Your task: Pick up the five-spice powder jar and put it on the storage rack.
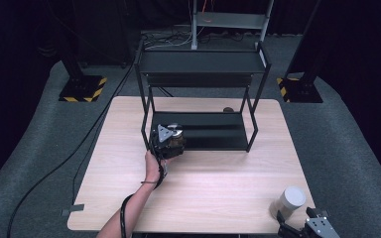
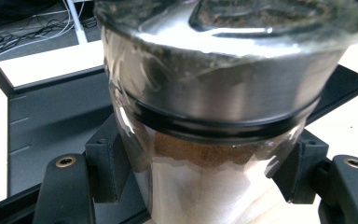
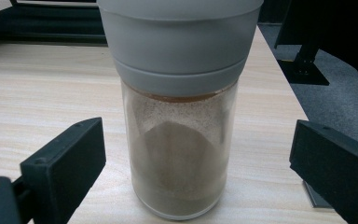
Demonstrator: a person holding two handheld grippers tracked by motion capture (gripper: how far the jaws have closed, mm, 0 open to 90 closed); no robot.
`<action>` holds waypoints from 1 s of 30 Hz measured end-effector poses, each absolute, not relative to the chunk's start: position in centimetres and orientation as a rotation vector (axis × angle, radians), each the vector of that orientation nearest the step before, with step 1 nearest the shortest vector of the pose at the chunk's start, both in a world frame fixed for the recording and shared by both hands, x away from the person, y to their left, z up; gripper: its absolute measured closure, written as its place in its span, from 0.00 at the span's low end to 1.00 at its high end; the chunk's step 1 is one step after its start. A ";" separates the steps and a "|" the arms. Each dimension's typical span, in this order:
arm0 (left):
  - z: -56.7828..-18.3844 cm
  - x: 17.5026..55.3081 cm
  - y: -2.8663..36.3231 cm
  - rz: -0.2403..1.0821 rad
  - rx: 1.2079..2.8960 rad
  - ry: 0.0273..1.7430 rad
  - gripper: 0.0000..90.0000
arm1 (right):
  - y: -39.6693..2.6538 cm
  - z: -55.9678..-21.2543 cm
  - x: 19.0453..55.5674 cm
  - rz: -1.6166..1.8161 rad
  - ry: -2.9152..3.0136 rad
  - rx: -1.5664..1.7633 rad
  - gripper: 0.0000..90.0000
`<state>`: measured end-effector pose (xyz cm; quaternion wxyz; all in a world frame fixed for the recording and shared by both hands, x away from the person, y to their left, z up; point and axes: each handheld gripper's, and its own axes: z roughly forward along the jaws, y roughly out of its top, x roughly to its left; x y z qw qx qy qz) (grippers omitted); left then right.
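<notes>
My left gripper (image 1: 168, 140) is shut on a clear jar (image 2: 214, 93) with a shiny metal lid and brown powder inside. It holds the jar (image 1: 177, 136) at the front left corner of the black rack's lower shelf (image 1: 213, 133). The black pads (image 2: 106, 161) press on the glass from both sides. Near the table's front right corner stands a jar with a grey cap (image 1: 290, 200) and pale brown powder (image 3: 179, 149). My right gripper (image 1: 300, 227) is open, and its fingers (image 3: 70, 158) stand apart on either side of that jar without touching it.
The black two-tier rack has an upper shelf (image 1: 201, 62) with nothing on it. A small brown object (image 1: 228, 109) lies on the wooden table (image 1: 203, 183) behind the rack. Cables (image 1: 79, 144) run over the grey floor at the left.
</notes>
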<state>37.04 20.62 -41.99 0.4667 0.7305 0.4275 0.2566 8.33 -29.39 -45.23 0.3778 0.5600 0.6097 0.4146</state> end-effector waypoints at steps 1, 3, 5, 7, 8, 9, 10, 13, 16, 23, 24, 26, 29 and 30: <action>-41.9 37.1 20.5 0.631 1.798 1.045 0.35 | -29.4 -45.2 8.3 1.060 1.558 1.432 0.03; -41.9 37.3 20.3 0.633 1.804 1.043 0.35 | -29.4 -45.3 8.3 1.061 1.557 1.435 0.03; -41.9 37.5 20.2 0.632 1.804 1.042 0.35 | -29.4 -45.3 8.4 1.062 1.557 1.435 0.03; -41.9 37.6 20.0 0.635 1.803 1.042 0.35 | -29.4 -45.3 8.4 1.063 1.560 1.434 0.03; -41.9 37.7 19.9 0.641 1.804 1.039 0.35 | -29.4 -45.3 8.4 1.062 1.563 1.431 0.03; -41.9 37.7 19.9 0.641 1.804 1.039 0.35 | -29.4 -45.3 8.4 1.062 1.563 1.431 0.03; -42.0 37.8 19.8 0.641 1.801 1.043 0.35 | -29.4 -45.3 8.4 1.063 1.563 1.432 0.03; -42.0 37.9 19.6 0.642 1.805 1.043 0.35 | -29.4 -45.3 8.4 1.062 1.561 1.434 0.03; -42.3 38.3 19.4 0.640 1.811 1.044 0.35 | -29.4 -45.3 8.4 1.062 1.560 1.434 0.03; -42.5 38.8 19.1 0.629 1.803 1.058 0.35 | -29.5 -45.3 8.4 1.064 1.560 1.433 0.03; -42.5 38.8 19.1 0.630 1.803 1.058 0.35 | -29.5 -45.3 8.4 1.063 1.559 1.433 0.03; -42.5 39.0 18.9 0.632 1.808 1.057 0.35 | -29.5 -45.3 8.4 1.063 1.559 1.435 0.03; -42.5 39.2 18.7 0.635 1.814 1.056 0.35 | -29.4 -45.3 8.4 1.063 1.560 1.434 0.03; -42.5 39.3 18.6 0.634 1.812 1.058 0.35 | -29.4 -45.3 8.4 1.064 1.561 1.434 0.03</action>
